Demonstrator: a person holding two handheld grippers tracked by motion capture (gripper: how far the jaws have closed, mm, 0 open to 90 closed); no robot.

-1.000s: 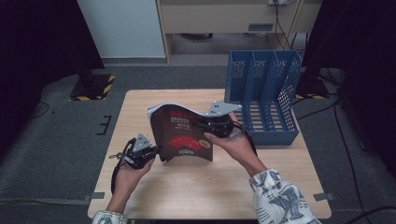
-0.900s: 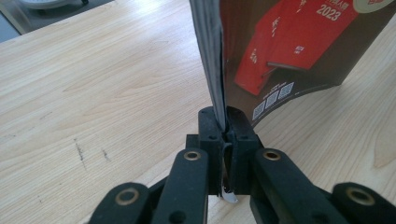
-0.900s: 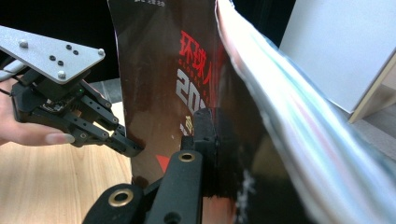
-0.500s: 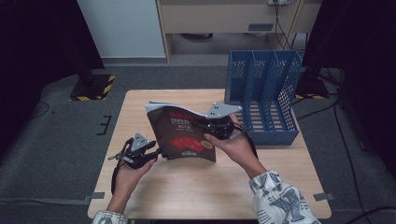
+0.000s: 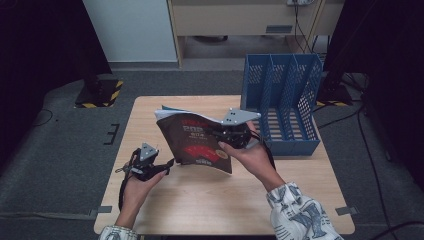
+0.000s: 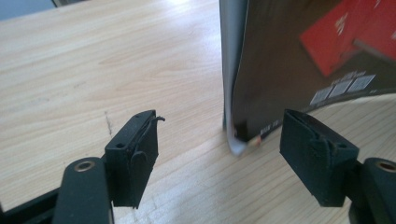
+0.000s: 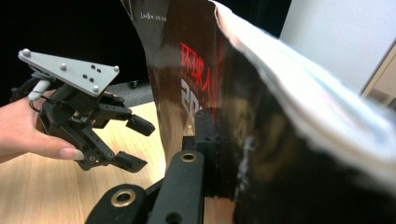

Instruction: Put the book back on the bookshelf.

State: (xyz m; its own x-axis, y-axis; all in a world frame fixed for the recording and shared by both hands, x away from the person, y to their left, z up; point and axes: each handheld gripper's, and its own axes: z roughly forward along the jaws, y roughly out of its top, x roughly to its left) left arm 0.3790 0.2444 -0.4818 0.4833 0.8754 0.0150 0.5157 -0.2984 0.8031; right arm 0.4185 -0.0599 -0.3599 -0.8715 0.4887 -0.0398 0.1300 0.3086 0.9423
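Observation:
A magazine (image 5: 197, 142) with a dark cover and red print stands bent on its lower edge over the table. My right gripper (image 5: 229, 136) is shut on its right side. In the right gripper view one jaw presses the cover (image 7: 196, 74) and the other is hidden behind the pages. My left gripper (image 5: 167, 162) sits at the magazine's lower left corner. Its jaws have just been opening. In the left gripper view the corner (image 6: 238, 142) stands between the spread pads (image 6: 135, 158) and touches neither. The right gripper view also shows the left gripper (image 7: 137, 144) open, held by a hand.
A blue file rack (image 5: 282, 100) with several slots stands at the table's back right, just beyond the right hand. The wooden table (image 5: 200, 205) has bare room in front of and to the left of the magazine. Dark floor surrounds the table.
The left gripper's jaws have come apart at the magazine's lower left corner and let go of it. The right gripper still holds the magazine, which has barely shifted.

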